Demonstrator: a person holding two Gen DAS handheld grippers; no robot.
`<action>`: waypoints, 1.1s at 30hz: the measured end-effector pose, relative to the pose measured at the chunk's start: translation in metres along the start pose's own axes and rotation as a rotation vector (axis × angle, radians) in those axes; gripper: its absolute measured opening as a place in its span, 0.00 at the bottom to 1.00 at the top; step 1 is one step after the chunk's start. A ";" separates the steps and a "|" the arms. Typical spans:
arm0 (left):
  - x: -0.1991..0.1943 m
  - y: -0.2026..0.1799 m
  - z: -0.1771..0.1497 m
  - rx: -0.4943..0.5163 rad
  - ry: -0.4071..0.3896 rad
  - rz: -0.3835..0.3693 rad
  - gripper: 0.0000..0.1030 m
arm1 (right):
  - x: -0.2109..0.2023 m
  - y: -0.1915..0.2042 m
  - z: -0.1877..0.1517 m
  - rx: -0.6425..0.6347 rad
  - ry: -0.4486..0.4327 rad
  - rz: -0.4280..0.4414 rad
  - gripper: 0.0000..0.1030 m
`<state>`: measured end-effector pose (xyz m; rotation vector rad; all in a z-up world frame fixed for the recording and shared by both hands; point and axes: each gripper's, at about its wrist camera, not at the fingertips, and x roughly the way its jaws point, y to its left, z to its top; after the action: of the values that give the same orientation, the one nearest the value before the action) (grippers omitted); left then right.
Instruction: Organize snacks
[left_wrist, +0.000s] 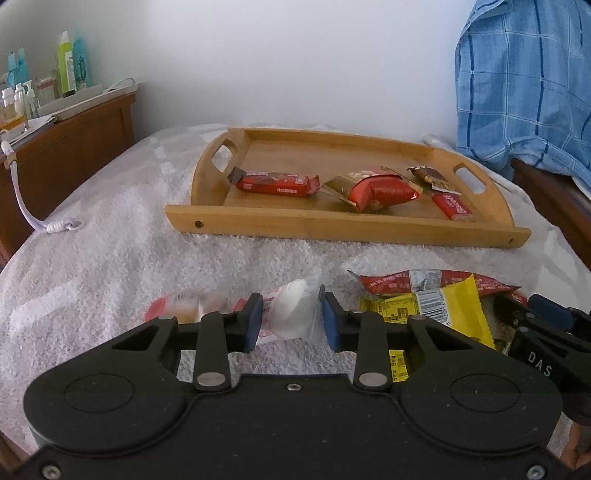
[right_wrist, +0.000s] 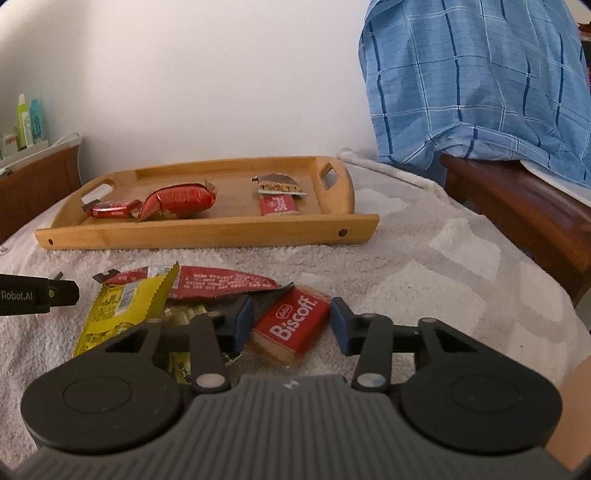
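My left gripper (left_wrist: 291, 321) is shut on a white snack packet (left_wrist: 295, 314) lying on the white towel (left_wrist: 110, 258); both blue pads touch its sides. My right gripper (right_wrist: 291, 325) stands open around a red Biscoff biscuit (right_wrist: 291, 325), with a thin gap at the right pad. Left of it is a pile with a yellow packet (right_wrist: 122, 314) and a long red wrapper (right_wrist: 221, 282). Beyond, the wooden tray (left_wrist: 332, 225) holds a red bar (left_wrist: 275, 183), a red and gold packet (left_wrist: 373, 192), a chocolate-topped bar (left_wrist: 432, 179) and a small red biscuit (left_wrist: 452, 206).
A blue plaid shirt (right_wrist: 480, 81) hangs over a dark wooden rail (right_wrist: 517, 199) at the right. At the far left stands a wooden cabinet (left_wrist: 66, 147) with bottles (left_wrist: 66, 62), and a white cord (left_wrist: 37, 218) trails from it onto the towel.
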<state>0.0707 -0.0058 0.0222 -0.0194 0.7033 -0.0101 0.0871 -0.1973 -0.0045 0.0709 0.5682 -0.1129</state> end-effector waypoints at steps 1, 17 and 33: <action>-0.001 0.000 0.000 0.001 -0.002 0.002 0.31 | -0.001 0.000 0.000 -0.001 -0.002 0.000 0.43; 0.011 -0.013 -0.010 0.063 0.003 0.018 0.46 | 0.003 0.004 -0.006 0.001 0.019 -0.045 0.72; 0.009 -0.008 -0.002 0.027 0.007 0.005 0.31 | -0.002 0.007 -0.005 0.008 -0.001 -0.017 0.41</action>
<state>0.0763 -0.0141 0.0151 0.0087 0.7106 -0.0147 0.0833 -0.1893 -0.0074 0.0741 0.5673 -0.1322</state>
